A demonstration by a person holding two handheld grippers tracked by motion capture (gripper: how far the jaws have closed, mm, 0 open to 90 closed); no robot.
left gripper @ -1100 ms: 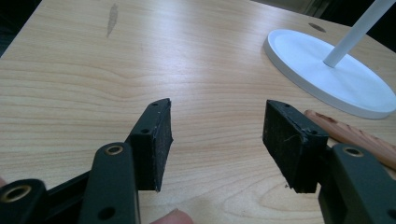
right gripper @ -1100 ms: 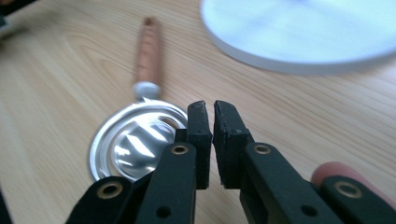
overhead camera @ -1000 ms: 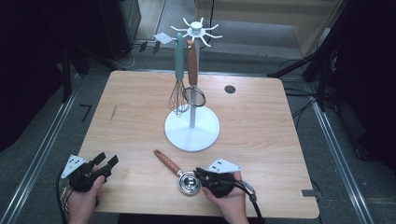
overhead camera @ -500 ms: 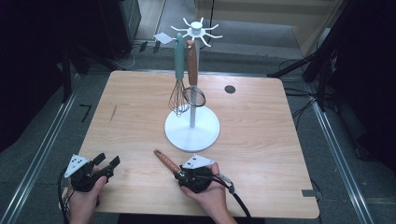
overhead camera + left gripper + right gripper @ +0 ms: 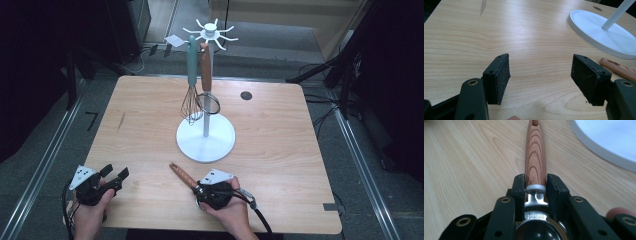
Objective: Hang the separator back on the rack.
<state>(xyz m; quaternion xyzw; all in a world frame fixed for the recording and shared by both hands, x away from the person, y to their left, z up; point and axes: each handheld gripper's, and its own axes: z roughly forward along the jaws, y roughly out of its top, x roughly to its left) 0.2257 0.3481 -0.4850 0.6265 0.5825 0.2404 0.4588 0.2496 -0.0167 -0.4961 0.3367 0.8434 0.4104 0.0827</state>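
Wooden table (image 5: 150,125) under everything, white utensil stand (image 5: 205,141) mid-table, and just in front of its base lies the wooden-handled scoop (image 5: 182,176). Right gripper (image 5: 535,185) has been closing, jaws now clamped on the handle's metal collar. Left gripper (image 5: 540,75) has been opening, jaws apart over bare wood.

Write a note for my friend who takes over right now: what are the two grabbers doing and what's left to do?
Right gripper: jaws around the wooden-handled utensil at the metal collar, pads at its sides; the jaws have just been closing. The utensil lies flat on the table.
Left gripper: open, holds nothing, low over bare table; its jaws have just been opening.
Stand: mid-table, with a whisk and a strainer hanging from its top hooks.
Done: two utensils hung.
Left, probably: lift this utensil and hook its handle hole on a free hook.
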